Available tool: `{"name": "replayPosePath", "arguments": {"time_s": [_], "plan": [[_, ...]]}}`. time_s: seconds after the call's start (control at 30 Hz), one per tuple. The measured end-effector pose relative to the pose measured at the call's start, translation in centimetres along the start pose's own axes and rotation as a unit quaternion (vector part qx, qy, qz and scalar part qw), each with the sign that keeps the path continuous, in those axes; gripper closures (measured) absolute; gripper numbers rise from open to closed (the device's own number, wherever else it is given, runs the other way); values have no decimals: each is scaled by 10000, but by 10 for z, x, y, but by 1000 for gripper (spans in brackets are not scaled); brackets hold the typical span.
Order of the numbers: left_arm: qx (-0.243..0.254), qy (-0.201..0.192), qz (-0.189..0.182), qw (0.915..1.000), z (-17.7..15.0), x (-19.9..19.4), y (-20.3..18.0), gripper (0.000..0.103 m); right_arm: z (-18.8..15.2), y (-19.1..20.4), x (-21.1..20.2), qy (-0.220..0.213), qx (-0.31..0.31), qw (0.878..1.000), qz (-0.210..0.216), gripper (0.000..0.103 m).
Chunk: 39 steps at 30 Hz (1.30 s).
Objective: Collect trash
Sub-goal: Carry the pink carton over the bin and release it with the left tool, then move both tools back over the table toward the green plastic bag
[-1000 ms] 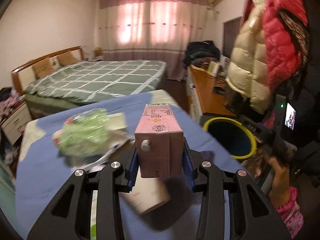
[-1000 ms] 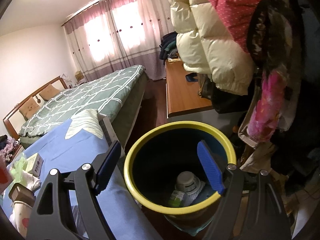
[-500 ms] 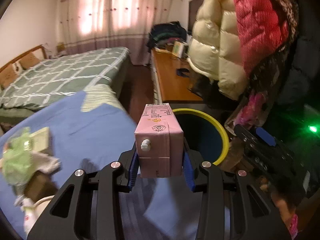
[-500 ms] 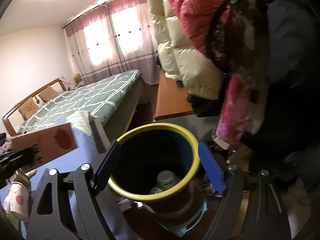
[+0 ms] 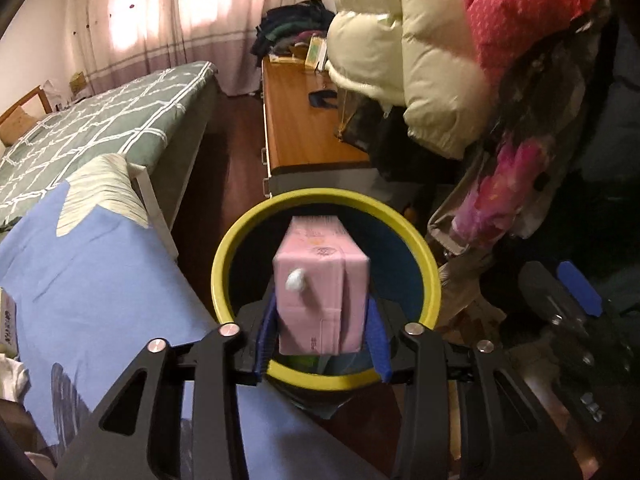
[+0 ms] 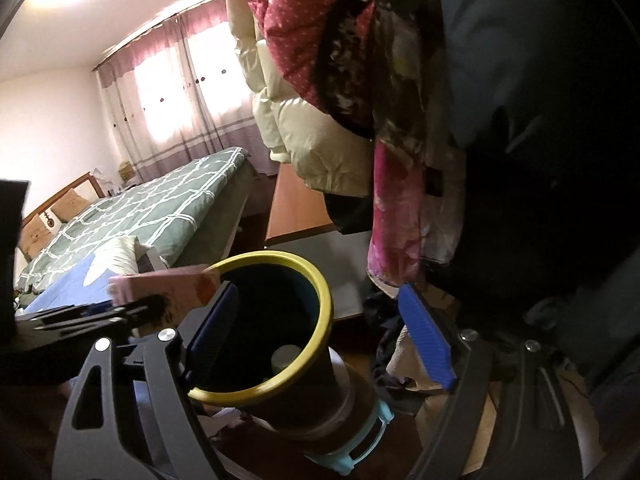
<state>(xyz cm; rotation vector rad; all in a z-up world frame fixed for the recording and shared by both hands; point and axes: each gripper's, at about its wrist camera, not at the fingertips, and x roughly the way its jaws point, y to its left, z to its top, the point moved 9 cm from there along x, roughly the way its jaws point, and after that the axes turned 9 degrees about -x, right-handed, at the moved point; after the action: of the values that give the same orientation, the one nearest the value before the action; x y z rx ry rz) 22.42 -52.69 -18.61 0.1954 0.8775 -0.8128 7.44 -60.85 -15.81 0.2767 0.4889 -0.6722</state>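
From the left wrist view, the left gripper (image 5: pixel 320 334) has its jaws clamped on a pink carton (image 5: pixel 322 292), one blue pad against each side, white cap facing the camera. The carton sits directly over the mouth of the yellow-rimmed bin (image 5: pixel 224 256), which stands on the floor just beside the blue-covered bench (image 5: pixel 92 280). Puffy jackets (image 5: pixel 404 52) hang above.

From the right wrist view, the right gripper (image 6: pixel 320 332) has its jaws spread wide and grips nothing; the bin (image 6: pixel 324 308) stands between the blue pads, with trash at its bottom. The carton (image 6: pixel 164 286) reaches the bin's near rim from the left.
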Motion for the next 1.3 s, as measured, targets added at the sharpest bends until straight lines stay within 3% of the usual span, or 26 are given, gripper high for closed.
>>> {"name": "replayPosePath", "arguments": {"time_s": [0.03, 0.1, 0.27, 0.43, 0.63, 0.77, 1.07, 1.3], "plan": [[-22, -26, 42, 10000, 0, 1, 1, 28, -1, 0, 1, 12, -1, 10000, 7, 24], [-92, -261, 173, 9995, 3, -10, 7, 19, -2, 2, 3, 34, -8, 10000, 29, 24], [-186, -696, 452, 9964, 7, -55, 22, 15, -3, 12, 2, 49, -53, 9998, 168, 24], [-675, -1151, 561, 9895, -2, -117, 57, 7, -5, 33, -2, 78, -181, 9992, 358, 24], [-1331, -1419, 904, 9767, -26, -176, 125, 5, -7, 64, -13, 73, -395, 9974, 593, 23], [-1540, -1671, 1325, 9648, -41, -210, 173, 5, -5, 89, -20, 50, -592, 9953, 765, 22], [-2238, -2078, 2367, 9224, -86, -280, 307, 5, -13, 181, -39, 155, -1199, 9812, 1504, 21], [-2469, -2322, 3485, 8739, -134, -321, 407, 5, -29, 274, -57, 310, -1701, 9598, 2211, 21]]}}
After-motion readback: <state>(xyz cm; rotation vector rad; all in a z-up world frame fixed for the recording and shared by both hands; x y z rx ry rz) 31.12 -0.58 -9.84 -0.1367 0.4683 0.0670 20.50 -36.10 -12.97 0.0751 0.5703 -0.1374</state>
